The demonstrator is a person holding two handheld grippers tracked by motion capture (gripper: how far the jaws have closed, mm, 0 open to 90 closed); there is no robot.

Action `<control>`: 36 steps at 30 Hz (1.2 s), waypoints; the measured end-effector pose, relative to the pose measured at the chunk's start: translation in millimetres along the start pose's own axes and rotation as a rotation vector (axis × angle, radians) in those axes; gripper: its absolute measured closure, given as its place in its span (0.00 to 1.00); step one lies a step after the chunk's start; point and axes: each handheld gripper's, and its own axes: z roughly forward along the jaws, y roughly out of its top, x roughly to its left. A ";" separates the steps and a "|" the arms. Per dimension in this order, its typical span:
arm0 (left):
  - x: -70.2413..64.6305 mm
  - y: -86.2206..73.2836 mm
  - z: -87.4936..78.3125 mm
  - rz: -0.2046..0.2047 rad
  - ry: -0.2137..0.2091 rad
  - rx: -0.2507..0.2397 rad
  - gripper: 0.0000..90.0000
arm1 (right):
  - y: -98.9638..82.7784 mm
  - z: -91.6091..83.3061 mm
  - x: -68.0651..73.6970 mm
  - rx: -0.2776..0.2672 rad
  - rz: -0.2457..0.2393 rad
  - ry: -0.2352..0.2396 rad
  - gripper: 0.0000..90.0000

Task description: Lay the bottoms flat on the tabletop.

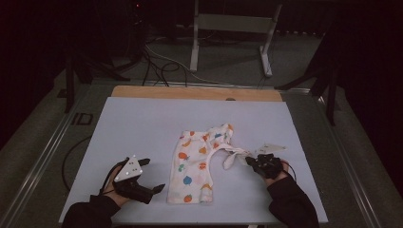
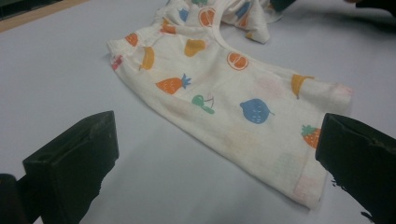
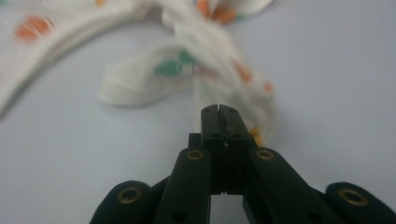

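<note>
White cotton printed with little fruits, that is the small child's garment (image 1: 202, 164) lying near the middle of my pale grey-blue table mat (image 1: 142, 123), a bit toward the near edge. I take the job to be laying it out and folding it, and by my reckoning I am only at the start. The left part lies fairly flat, running from far to near, while the right part is bunched and twisted into a narrow tail that trails off to the right.

My right tongs (image 1: 248, 160) are at the end of that tail. In the right gripper view the jaws are pressed together with no gap between them, right at the edge of the crumpled cloth, and I judge a thin fold to be pinched there (the cloth reaches right up to the tips and an orange bit pokes out beside them). My left tongs (image 1: 154, 175) rest on the mat near the left side of the garment, jaws spread wide, holding nothing; the left gripper view has the cloth lying beyond the two pads, untouched.

Left to do, as I see it: draw the tail out, smooth the bunched part, then fold.

Counted: one garment, one mat, one wooden table edge (image 1: 190, 92) at the far side, two tongs, two hands.
</note>
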 end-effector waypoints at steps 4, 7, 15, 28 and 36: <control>0.8 0.1 -1.0 -0.003 -0.001 -0.004 0.01 | 8.9 -24.7 4.2 -0.064 -0.006 -0.003 1.00; 1.4 0.0 -1.1 -0.006 0.000 -0.006 0.01 | 8.8 -25.5 2.6 -0.079 0.014 -0.027 0.86; 2.1 0.1 -1.9 -0.009 0.008 -0.015 0.01 | -2.7 1.9 -13.2 -0.002 0.111 -0.047 0.62; 3.9 0.4 -4.8 -0.016 0.021 -0.035 0.01 | 13.9 -36.4 -12.9 -0.095 0.113 -0.032 0.99; 4.4 -0.1 -3.0 -0.021 0.019 -0.032 0.01 | 45.6 -49.8 10.8 -0.195 0.045 -0.005 0.98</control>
